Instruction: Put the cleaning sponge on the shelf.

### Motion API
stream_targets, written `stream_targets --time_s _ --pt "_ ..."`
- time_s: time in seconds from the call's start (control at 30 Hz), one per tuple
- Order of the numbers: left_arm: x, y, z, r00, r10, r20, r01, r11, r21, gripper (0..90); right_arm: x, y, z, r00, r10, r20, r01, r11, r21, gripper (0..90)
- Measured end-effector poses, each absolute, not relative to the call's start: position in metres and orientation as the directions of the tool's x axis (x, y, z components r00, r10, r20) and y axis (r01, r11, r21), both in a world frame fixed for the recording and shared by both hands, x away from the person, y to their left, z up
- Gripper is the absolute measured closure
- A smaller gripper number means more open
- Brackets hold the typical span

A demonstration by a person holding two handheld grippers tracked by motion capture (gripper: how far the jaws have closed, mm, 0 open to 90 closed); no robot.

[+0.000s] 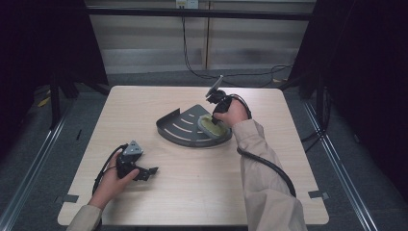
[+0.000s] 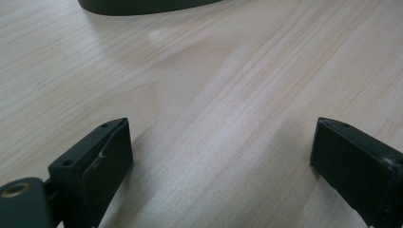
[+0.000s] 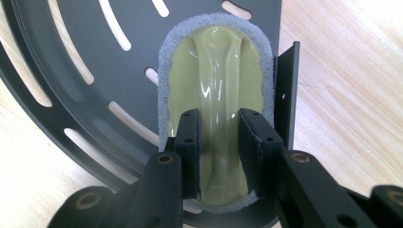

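Observation:
A dark grey fan-shaped tray [image 1: 179, 131] with slots lies on the middle of the wooden table [image 1: 202, 187]. On its right part sits an oval scrubbing pad [image 1: 210, 126], yellow-green on top with a grey foam rim [image 3: 167, 61] and a raised glossy ridge [image 3: 219, 71] along its length. My right gripper [image 3: 218, 137] points down onto it and is shut on that ridge, one pad on each side. My left gripper [image 1: 146, 172] rests low on the table at the front left. Its jaws stand wide open [image 2: 221, 156] with bare wood between them.
The tray's [image 3: 71, 42] upright side wall [image 3: 289, 90] stands just right of the pad. The tray's curved edge [image 2: 138, 5] lies ahead of the left gripper. Black cables trail from both grippers. Dark frame posts stand at both sides of the table.

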State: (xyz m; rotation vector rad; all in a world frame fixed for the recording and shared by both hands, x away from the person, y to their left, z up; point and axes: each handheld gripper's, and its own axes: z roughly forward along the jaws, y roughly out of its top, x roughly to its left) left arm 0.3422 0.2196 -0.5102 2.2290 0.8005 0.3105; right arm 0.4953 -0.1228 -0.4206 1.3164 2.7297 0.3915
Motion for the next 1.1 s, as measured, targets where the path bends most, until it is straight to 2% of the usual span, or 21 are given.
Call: stream_targets --time_s 0.5,0.8,0.9,1.1 --pt "0.342 0.22 -0.51 0.778 0.627 -0.023 0.452 -0.535 0.714 6.3 0.494 -0.125 -0.418 -0.615 0.788 0.025 0.763 0.587 0.27 64.9" --pt "0.342 0.22 -0.51 0.778 0.628 -0.021 0.451 -0.536 0.714 6.3 0.491 -0.127 -0.414 -0.611 0.791 0.034 0.768 0.582 0.266 50.8" --pt "0.342 0.22 -0.51 0.778 0.628 -0.021 0.451 -0.535 0.714 6.3 0.488 -0.128 -0.412 -0.609 0.793 0.03 0.77 0.582 0.262 42.9" --pt "0.342 0.22 -0.51 0.78 0.626 -0.023 0.451 -0.536 0.714 6.3 0.485 -0.131 -0.409 -0.611 0.791 0.026 0.765 0.582 0.276 36.2"
